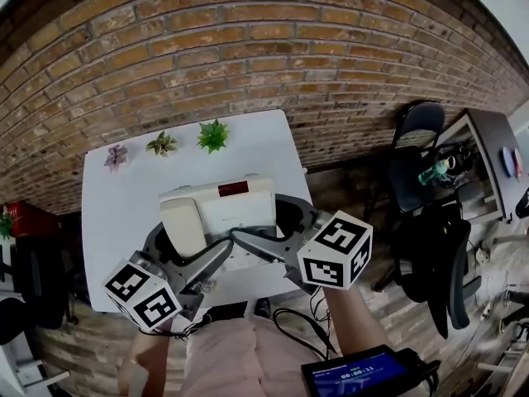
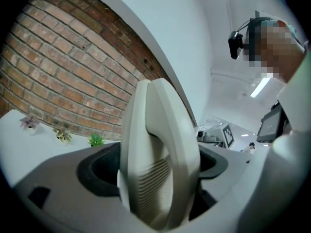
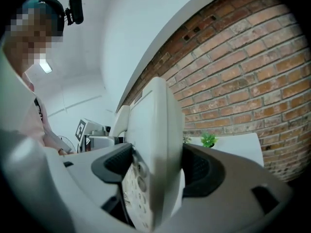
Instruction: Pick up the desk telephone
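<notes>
**Both grippers clamped on the desk telephone**

The left gripper (image 2: 160, 171) has its jaws closed on the cream handset (image 2: 158, 144), dark pads pressed to either side of it. The handset stands on edge between them, its ribbed grille facing the camera. The right gripper (image 3: 155, 174) grips the other end the same way, jaws set wide and tight against the body, with the keypad (image 3: 138, 193) showing just inside the left pad.

In the head view the left gripper (image 1: 178, 251) and right gripper (image 1: 277, 238) reach in from the two near corners of the desk telephone (image 1: 221, 209) and carry it between them, its dark-red window toward the far side. It sits above the near half of the white table (image 1: 107, 213), closer to the right edge.

Along the table's far edge stand three small plants (image 1: 162, 144) — purple, pale and green. A brick wall (image 1: 248, 48) lies beyond.
</notes>
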Demonstrator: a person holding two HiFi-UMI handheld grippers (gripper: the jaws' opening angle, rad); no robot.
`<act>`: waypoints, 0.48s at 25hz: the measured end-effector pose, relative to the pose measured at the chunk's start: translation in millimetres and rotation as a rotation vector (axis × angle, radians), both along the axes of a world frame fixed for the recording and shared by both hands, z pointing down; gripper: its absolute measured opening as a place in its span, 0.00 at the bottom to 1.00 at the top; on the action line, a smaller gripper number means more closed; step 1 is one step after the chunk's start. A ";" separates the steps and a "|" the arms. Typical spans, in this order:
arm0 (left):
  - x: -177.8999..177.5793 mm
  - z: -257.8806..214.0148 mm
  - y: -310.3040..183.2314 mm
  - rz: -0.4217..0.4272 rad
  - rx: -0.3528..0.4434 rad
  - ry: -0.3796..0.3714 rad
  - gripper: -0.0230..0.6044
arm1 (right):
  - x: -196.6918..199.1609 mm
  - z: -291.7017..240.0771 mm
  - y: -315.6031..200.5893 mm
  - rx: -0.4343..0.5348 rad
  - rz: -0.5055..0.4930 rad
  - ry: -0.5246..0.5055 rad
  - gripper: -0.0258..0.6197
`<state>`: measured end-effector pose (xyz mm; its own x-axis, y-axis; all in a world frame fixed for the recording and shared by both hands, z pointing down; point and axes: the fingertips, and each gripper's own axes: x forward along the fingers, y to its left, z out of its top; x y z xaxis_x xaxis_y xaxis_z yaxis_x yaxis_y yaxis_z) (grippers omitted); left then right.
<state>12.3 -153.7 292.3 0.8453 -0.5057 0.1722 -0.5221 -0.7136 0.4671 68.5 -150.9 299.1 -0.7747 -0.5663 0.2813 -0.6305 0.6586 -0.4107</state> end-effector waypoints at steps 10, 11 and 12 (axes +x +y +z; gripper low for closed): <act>8.2 -53.5 7.8 0.006 0.076 0.003 0.76 | 8.1 -52.9 8.4 0.081 0.009 -0.007 0.53; 8.6 -56.1 8.8 0.004 0.080 0.004 0.76 | 8.3 -55.9 9.4 0.087 0.006 -0.006 0.53; 9.0 -57.9 9.7 0.002 0.082 0.004 0.76 | 8.6 -58.4 10.3 0.092 0.004 -0.005 0.53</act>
